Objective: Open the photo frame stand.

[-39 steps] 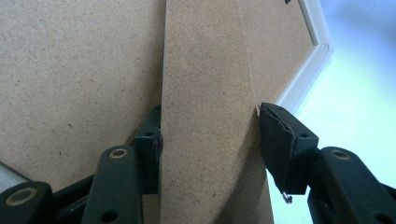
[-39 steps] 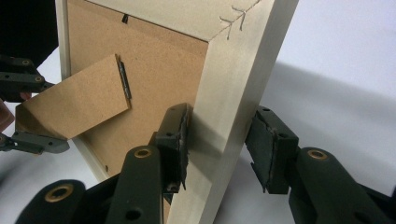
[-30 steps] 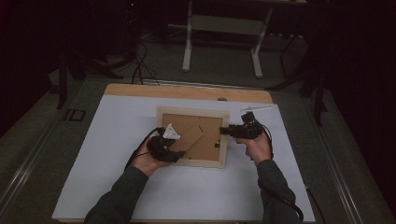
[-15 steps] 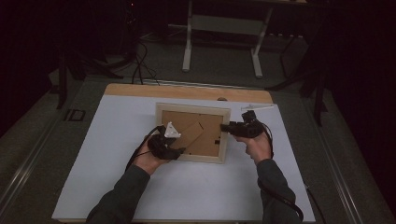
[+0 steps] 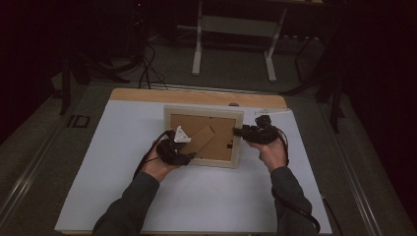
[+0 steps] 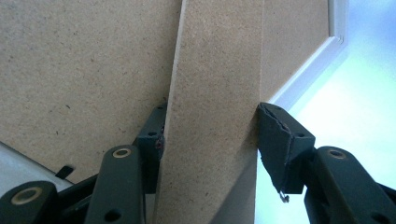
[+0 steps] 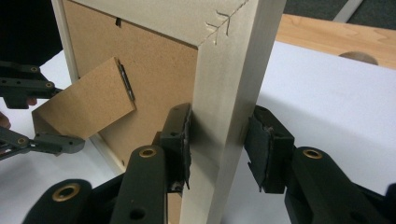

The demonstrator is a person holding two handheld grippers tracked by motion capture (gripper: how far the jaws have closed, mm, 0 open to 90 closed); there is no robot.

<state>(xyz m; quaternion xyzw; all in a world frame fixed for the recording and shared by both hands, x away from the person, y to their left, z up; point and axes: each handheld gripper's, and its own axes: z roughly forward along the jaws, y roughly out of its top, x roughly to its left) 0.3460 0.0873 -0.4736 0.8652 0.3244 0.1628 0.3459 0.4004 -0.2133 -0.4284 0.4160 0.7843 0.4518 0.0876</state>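
A pale wooden picture frame stands tilted on the white sheet, its brown backing board towards me. The fibreboard stand strut is swung out from the backing. My left gripper is shut on that strut, a pad on each long edge. My right gripper is shut on the frame's right rail, which its two pads clamp from both sides. The right gripper view also has the strut with the left gripper on it.
A white sheet covers the table, with a wooden strip and a hole at its far edge. Behind stand a white table base and floor cables. Dark metal rails run along both sides.
The frame's top edge has risen a little in the high view, so the frame stands a bit more upright. Both hands have barely shifted and keep their grips.
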